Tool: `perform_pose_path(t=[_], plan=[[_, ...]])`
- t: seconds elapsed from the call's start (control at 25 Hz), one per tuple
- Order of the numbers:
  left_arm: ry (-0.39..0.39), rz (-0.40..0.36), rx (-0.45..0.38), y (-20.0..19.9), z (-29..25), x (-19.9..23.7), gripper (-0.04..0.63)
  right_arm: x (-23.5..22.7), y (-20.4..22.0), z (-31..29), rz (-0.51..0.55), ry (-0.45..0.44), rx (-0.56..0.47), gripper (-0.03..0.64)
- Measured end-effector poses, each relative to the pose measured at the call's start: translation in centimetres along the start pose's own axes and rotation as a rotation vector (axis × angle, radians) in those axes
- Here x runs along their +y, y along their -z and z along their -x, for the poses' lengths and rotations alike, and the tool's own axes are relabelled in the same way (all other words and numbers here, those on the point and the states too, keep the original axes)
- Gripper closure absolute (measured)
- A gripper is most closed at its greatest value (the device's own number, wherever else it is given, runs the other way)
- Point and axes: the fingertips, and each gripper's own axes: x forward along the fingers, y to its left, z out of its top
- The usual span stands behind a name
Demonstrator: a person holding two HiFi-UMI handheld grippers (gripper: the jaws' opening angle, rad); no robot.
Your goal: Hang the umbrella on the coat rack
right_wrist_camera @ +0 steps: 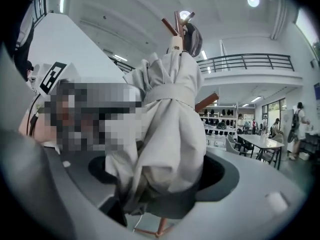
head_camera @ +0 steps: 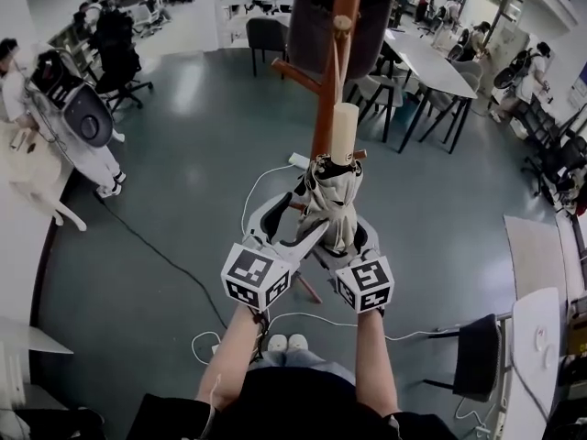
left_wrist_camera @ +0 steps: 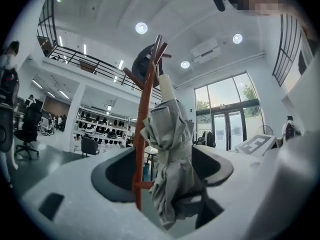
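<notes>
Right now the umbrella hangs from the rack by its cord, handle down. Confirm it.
Wrong in one point: the handle is up, not down. The head view shows it at the top of the umbrella, with the cord running from it up to the rack.

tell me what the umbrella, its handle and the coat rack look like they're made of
Umbrella: thin woven cloth, matte pale grey-beige; it creases and bunches in soft folds.
Handle: smooth cream cylinder, probably plastic, possibly painted wood; the look leaves it open.
Coat rack: reddish-brown pole and pegs, likely stained wood with a satin finish.
</notes>
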Motion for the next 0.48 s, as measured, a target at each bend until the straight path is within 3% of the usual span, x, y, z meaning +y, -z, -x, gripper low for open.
perform_pose_path(t=[0.28,0.48], plan=[[-0.026,0.002,-0.014,-0.3,2.2,-0.2,0.267,1.2,0.2,1.3,0.022,0.023,0.013,0.207],[-0.09,-0.022,-0.035,-1.2,3.2,-0.9,0.366,1.4,0.1,3.2,0.05,-0.006,0.063,0.207]])
